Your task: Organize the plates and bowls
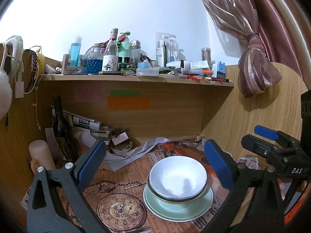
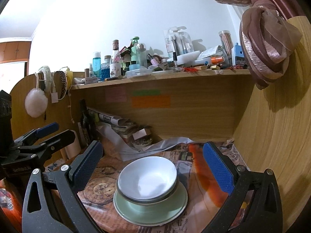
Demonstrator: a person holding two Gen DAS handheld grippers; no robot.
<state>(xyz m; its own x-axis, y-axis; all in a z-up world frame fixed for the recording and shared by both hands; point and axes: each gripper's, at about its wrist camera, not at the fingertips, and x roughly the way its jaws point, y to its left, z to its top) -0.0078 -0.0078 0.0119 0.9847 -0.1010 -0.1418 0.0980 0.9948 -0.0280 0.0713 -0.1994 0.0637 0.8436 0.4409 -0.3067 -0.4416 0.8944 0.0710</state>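
Your left claw (image 1: 153, 167) is released, blue pads wide apart, nothing between them, hovering over the surface (image 1: 124, 176) with the dish stack showing in the gap. Your right claw (image 2: 153, 167) is released too, empty, pads spread either side of the same stack. Each claw shows in the other's view: right claw at the right edge of the left view (image 1: 272, 141), left claw at the left edge of the right view (image 2: 46, 134); both look parted there. The stack sits toward the surface's front middle on printed newspaper-style paper (image 1: 116, 209): a white bowl (image 1: 177, 176) nested in a second, dark-rimmed bowl (image 1: 175, 199), both on a pale green plate (image 1: 178, 209), all touching. In the right view: white bowl (image 2: 147, 175), plate (image 2: 150, 209). Toward the back-left corner stand a dark bottle (image 1: 61, 128), a pile of papers (image 1: 87, 124) and a small dish of bits (image 1: 121, 147). The shelf (image 1: 136, 79) above is crowded with bottles and clutter. A tied curtain (image 1: 256, 66) hangs at right.
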